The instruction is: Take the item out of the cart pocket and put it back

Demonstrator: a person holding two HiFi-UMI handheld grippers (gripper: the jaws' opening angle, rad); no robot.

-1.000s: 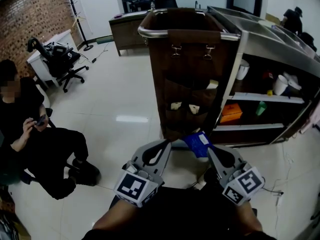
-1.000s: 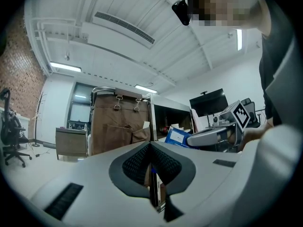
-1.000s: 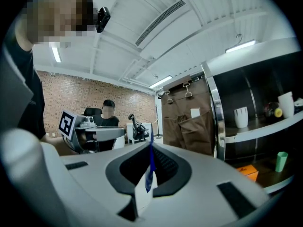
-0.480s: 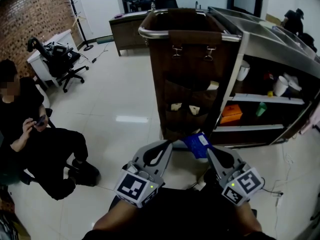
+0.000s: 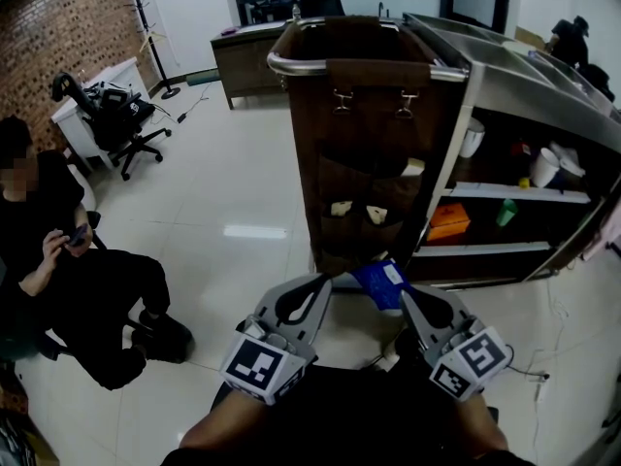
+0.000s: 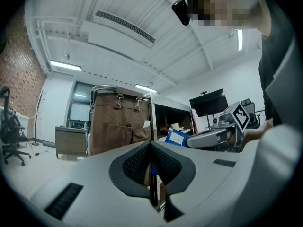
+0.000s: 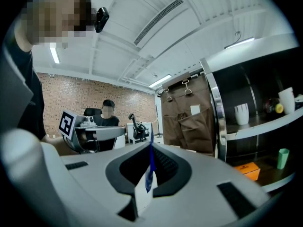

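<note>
A brown fabric organiser with several pockets [image 5: 361,197] hangs on the side of the cart [image 5: 291,61]; white items sit in its lower pockets. My right gripper [image 5: 406,290] is shut on a blue packet with a white label [image 5: 380,281], held low in front of the cart's base. In the right gripper view the packet [image 7: 149,176] stands edge-on between the jaws of the right gripper [image 7: 151,148]. My left gripper [image 5: 321,283] is beside it, jaws closed together with nothing held; its own view shows the left gripper's [image 6: 150,145] jaws meeting and the packet [image 6: 176,137] off to the right.
A person in black [image 5: 58,260] sits at the left on the tiled floor area. An office chair [image 5: 114,115] and desk stand behind. Right of the cart is a metal shelf unit [image 5: 524,85] with an orange box [image 5: 449,219], a green bottle [image 5: 506,211] and cups.
</note>
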